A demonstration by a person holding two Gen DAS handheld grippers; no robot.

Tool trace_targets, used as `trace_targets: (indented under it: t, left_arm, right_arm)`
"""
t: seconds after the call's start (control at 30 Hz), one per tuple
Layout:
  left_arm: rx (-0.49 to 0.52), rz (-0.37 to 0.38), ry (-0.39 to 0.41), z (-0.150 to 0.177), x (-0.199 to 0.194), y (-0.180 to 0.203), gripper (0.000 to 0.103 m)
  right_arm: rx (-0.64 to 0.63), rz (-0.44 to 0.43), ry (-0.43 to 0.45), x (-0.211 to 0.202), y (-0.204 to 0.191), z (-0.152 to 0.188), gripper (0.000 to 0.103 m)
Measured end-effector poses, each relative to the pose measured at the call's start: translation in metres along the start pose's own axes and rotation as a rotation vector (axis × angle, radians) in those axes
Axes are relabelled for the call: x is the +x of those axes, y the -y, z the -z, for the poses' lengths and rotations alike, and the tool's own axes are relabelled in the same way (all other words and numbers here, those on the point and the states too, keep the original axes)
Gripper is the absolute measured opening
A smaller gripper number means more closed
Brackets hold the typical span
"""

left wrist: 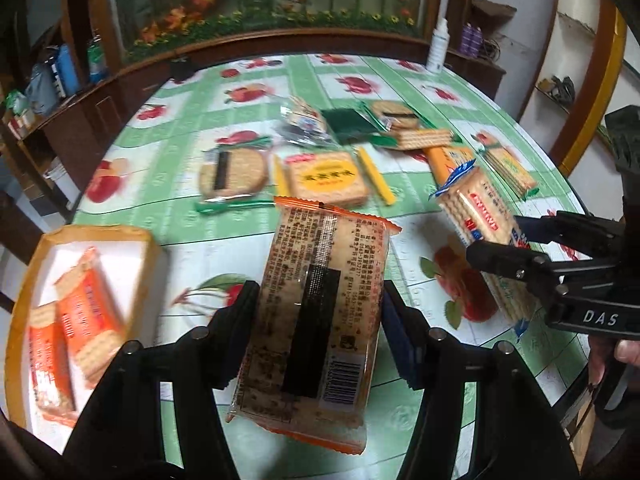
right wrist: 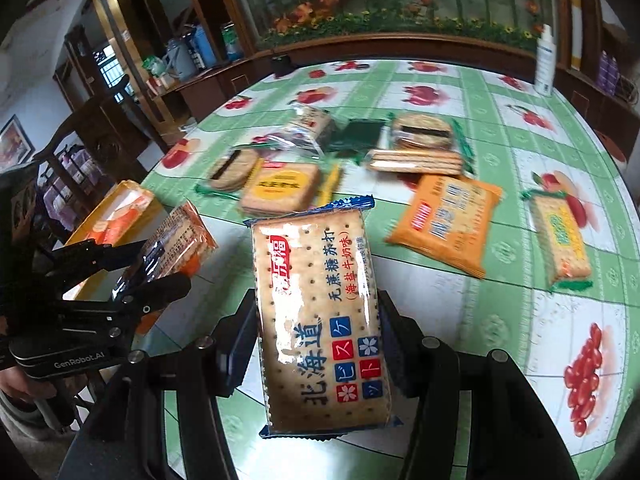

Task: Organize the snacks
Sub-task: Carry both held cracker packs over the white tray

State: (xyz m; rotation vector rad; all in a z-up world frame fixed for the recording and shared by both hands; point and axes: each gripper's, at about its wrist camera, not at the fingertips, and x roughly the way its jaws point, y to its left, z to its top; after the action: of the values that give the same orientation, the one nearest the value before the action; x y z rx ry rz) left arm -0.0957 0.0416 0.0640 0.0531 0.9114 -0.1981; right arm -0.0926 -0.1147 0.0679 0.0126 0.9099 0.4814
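Observation:
My left gripper point(left wrist: 320, 308) is shut on an orange-edged cracker pack point(left wrist: 320, 264), which is held above the table with its printed back and barcode facing up. To its lower left sits a yellow-rimmed box point(left wrist: 24, 300) with similar orange packs point(left wrist: 88, 312) inside. My right gripper point(right wrist: 316, 310) is shut on a blue-edged cracker pack point(right wrist: 320, 312), also lifted off the table. In the left wrist view the right gripper point(left wrist: 496, 236) appears at the right with the blue-edged pack point(left wrist: 476, 212). The right wrist view shows the left gripper point(right wrist: 160, 264) and the orange-edged pack point(right wrist: 180, 236) near the box point(right wrist: 116, 200).
A round table with a green fruit-print cloth point(left wrist: 192, 120) carries several loose packs: a round-cracker pack point(left wrist: 234, 174), a yellow-label pack point(left wrist: 326, 178), an orange pack point(right wrist: 444, 224), a green-edged pack point(right wrist: 560, 240). A white bottle point(left wrist: 436, 50) stands at the far edge. Wooden cabinets ring the table.

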Motion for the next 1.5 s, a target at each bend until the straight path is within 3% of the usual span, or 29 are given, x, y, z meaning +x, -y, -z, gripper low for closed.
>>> trace_targets:
  t: [0.67,1.5]
  left_arm:
    - [-0.101,-0.101,0.106,0.005,-0.064,-0.076,0.061]
    - [-0.262,-0.271,0.073,0.035,-0.070,-0.195,0.062]
  right_arm:
    - [-0.159,-0.068,0.008,0.021,-0.093,-0.039,0.056]
    - [-0.322,-0.205,-0.049,0.082,-0.215,-0.087,0.056]
